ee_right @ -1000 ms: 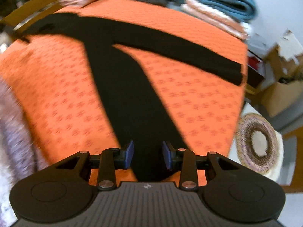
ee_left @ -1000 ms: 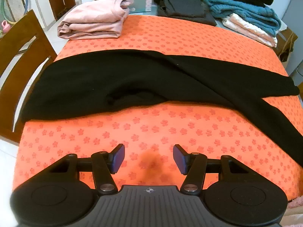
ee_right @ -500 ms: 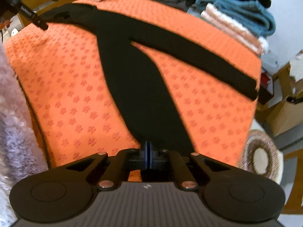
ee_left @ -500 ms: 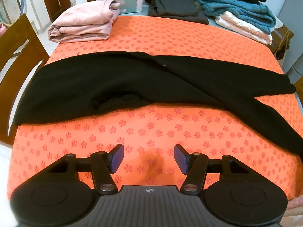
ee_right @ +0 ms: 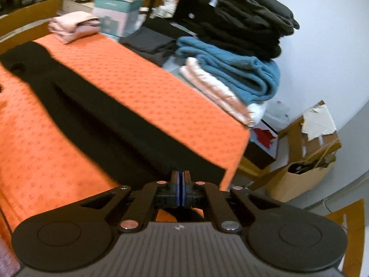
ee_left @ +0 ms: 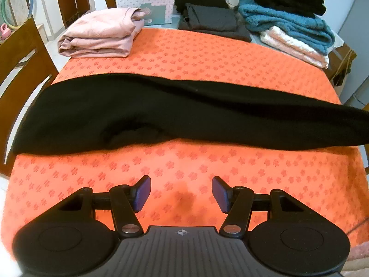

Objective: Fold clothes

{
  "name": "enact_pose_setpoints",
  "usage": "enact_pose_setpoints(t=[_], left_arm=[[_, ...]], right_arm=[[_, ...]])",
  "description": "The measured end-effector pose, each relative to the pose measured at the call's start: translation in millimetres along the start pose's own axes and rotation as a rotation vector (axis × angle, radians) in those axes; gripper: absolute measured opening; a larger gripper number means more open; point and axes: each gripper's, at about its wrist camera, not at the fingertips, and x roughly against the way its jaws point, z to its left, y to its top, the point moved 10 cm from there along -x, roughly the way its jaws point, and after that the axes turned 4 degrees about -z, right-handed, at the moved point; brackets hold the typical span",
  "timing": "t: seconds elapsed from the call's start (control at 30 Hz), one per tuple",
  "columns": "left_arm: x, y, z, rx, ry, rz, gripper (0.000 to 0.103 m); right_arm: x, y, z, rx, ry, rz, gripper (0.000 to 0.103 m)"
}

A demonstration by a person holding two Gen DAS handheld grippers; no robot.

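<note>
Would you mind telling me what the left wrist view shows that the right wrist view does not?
Only the left wrist view shows the left tool, open above the bare orange cloth, and a hoop by the wall. Only the right wrist view shows the right tool shut on the black garment, plus cardboard boxes on the floor. Both show the garment, the folded pink top and the blue knit.
</note>
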Motion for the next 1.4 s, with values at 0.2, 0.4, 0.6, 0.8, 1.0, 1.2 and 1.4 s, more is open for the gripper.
enact_pose_setpoints(t=[0.2, 0.4, 0.6, 0.8, 1.0, 1.2, 1.4], left_arm=[[-5, 9, -8, 0.007, 0.002, -0.004, 0.061], [-13, 15, -11, 0.006, 0.018, 0.008, 0.061], [-22, 18, -13, 0.001, 0.033, 0.031, 0.062], [-29, 17, -7, 0.026, 0.052, 0.052, 0.062], [-33, 17, -3, 0.051, 0.056, 0.059, 0.062], [-35, 17, 4, 0.056, 0.072, 0.056, 0.062], [-34, 18, 8, 0.055, 0.08, 0.05, 0.062]], right_arm=[[-55, 21, -32, 0.011, -0.009, 0.079, 0.002], [-116, 29, -43, 0.021, 0.039, 0.165, 0.002], [-161, 24, -47, 0.02, 0.082, 0.229, 0.003], [-170, 21, -67, -0.059, 0.035, 0.22, 0.02], [-138, 0, -99, -0.323, 0.018, 0.19, 0.026], [-117, -39, -97, -0.495, 0.004, 0.182, 0.031], [-133, -65, -90, -0.7, 0.009, 0.188, 0.031]])
